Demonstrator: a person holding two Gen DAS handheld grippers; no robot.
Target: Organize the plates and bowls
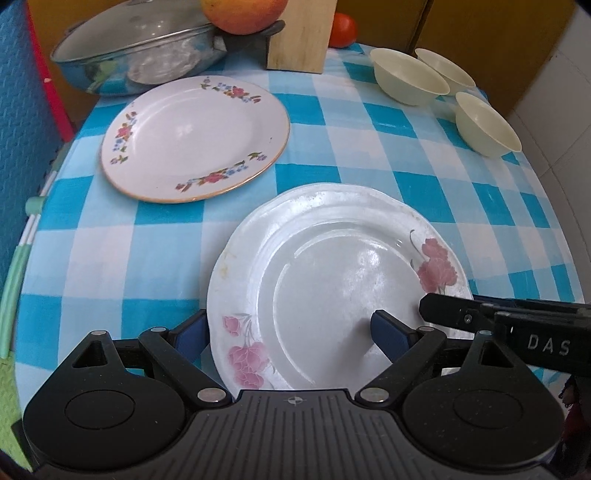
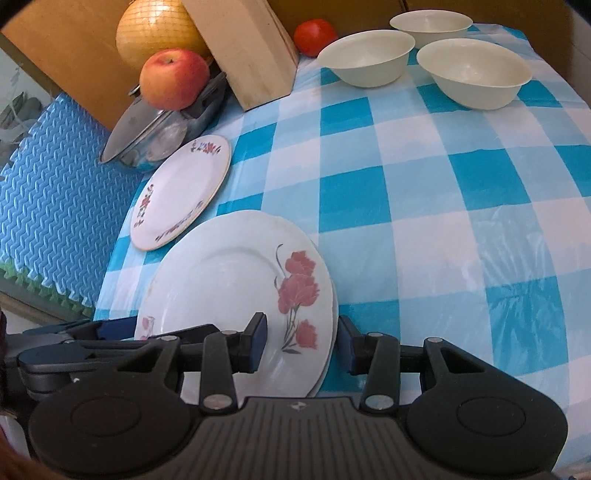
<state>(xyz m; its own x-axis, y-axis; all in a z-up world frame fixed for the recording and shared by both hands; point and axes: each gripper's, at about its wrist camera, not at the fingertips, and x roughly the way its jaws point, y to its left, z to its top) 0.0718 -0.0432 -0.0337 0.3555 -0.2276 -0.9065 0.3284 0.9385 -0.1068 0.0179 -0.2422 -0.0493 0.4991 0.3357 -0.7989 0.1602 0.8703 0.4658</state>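
While the left gripper stands wide, we see the near rim of the pink plate between its fingers, one blue pad outside the rim and the other over the plate's well, neither pressing. We see the right gripper set narrower across the same plate's right rim, one pad over the face near the flowers and one just outside the edge; we cannot tell whether it grips. A second rim shows under this plate in the right view. The plate sits at the near edge of the checked cloth. Beyond it to the left lies a floral plate, apart from it. Three bowls stand together at the far right. A lidded pot, an apple, a wooden block and a tomato line the back.
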